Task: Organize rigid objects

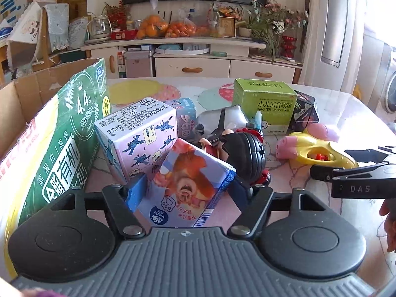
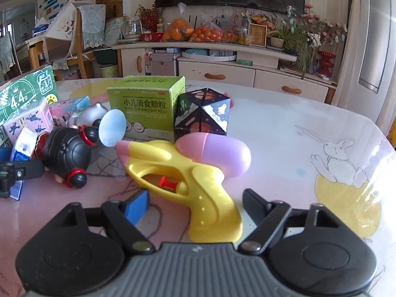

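A tissue pack with a cartoon bear print sits tilted between the fingers of my left gripper, and both pads press on its sides. In the right wrist view, a yellow water gun with a pink and purple tank lies on the table. Its handle is between the fingers of my right gripper. The blue left pad stands clear of the handle, so the right gripper is open around it. From the left wrist view the water gun lies at the right.
A green milk carton box stands at the left, with a pale purple toy box beside it. Also on the pink table are a black-haired doll, a green medicine box and a dark patterned cube.
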A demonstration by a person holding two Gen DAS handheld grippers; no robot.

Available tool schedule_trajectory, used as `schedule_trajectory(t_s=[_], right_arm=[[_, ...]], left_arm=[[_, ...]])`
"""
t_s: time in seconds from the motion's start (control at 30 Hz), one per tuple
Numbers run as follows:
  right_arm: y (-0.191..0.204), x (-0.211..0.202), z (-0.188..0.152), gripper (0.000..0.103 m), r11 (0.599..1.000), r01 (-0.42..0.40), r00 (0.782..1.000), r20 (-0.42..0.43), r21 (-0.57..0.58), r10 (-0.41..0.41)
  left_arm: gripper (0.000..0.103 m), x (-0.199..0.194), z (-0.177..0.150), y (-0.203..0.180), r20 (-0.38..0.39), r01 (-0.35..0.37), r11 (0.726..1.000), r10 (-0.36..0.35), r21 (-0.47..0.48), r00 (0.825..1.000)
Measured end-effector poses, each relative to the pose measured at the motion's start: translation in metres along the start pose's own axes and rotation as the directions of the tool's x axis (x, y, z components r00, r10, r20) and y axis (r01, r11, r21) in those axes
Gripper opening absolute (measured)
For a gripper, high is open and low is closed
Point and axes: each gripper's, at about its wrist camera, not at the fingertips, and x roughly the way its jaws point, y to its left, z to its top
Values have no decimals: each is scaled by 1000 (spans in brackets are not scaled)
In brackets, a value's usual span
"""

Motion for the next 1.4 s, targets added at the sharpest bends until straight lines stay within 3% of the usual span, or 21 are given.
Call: schedule_trajectory(t_s=[0.1, 0.2, 0.4, 0.53, 0.8, 0.97, 1.4], right_arm=[[2, -3, 1, 53, 1000, -12, 1000, 8, -8, 12], [3, -5, 0, 40, 1000, -24, 1000, 13, -15, 24], [6, -8, -2, 39, 1000, -4, 1000, 20, -17, 5], [12, -12, -5, 39, 1000, 22, 999, 24, -16, -21], [21, -27, -12, 39, 998, 63, 997, 36, -4, -63], [26, -39, -11, 39, 996, 92, 993, 68, 9, -93], [51, -53, -20, 39, 992, 116, 991, 71, -52, -113]], left_arm=[[78, 0, 0, -2, -3, -22, 1000, 22, 7, 1000], [74, 1, 0, -2, -6, -34, 999, 34, -5, 999], [66, -1, -1, -2, -14, -60, 998, 60, -24, 998], [65, -4, 0, 0, -23, -46, 997, 45, -61, 999], [50, -17, 5, 12, -18, -2, 991, 0, -133, 1000], [28, -26, 7, 18, -5, 26, 987, -28, -158, 1000], [34, -6, 0, 22, -49, 23, 983, -33, -184, 998]])
